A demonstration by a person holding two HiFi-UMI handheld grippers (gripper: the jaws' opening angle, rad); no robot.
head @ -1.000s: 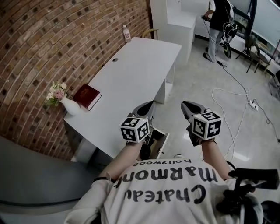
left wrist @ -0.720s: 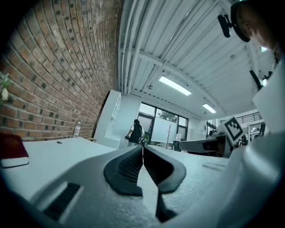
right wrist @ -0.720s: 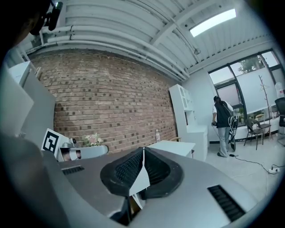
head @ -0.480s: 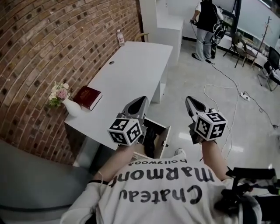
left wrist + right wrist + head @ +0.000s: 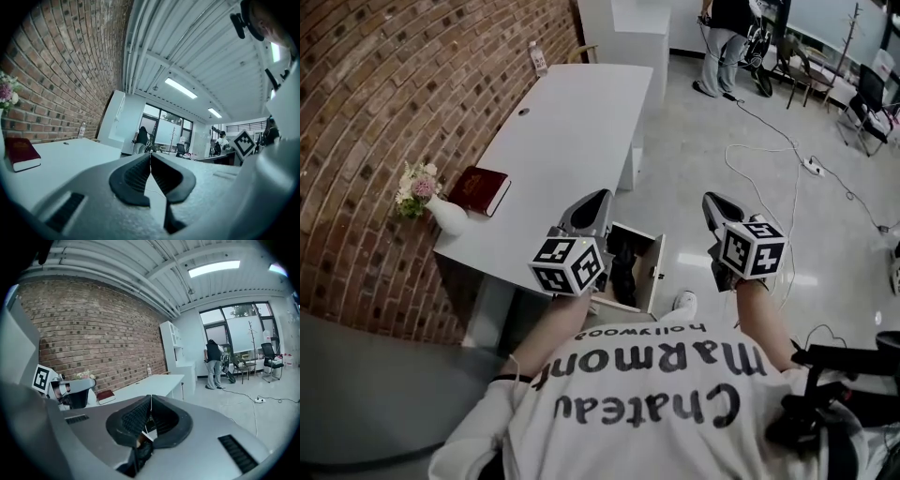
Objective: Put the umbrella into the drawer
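The person's left gripper [image 5: 600, 197] sits at the lower centre of the head view. Its own view shows its grey ribbed jaws pressed together with nothing between them [image 5: 150, 155]. The right gripper [image 5: 711, 200], to the right of it, is likewise closed tip to tip and empty [image 5: 150, 397].

Between and just below the two grippers, a white drawer [image 5: 655, 272] stands pulled out from under the long white desk [image 5: 572, 122]. A dark, bundled shape lies inside it, evidently the black folded umbrella [image 5: 624, 264], though its details are too dark to make out. Neither gripper touches it.

At the left of the frame, on the desk's near end, a dark red hardcover book [image 5: 478, 188] lies beside a white vase of pale flowers [image 5: 441, 214], against the brick wall [image 5: 384, 103].
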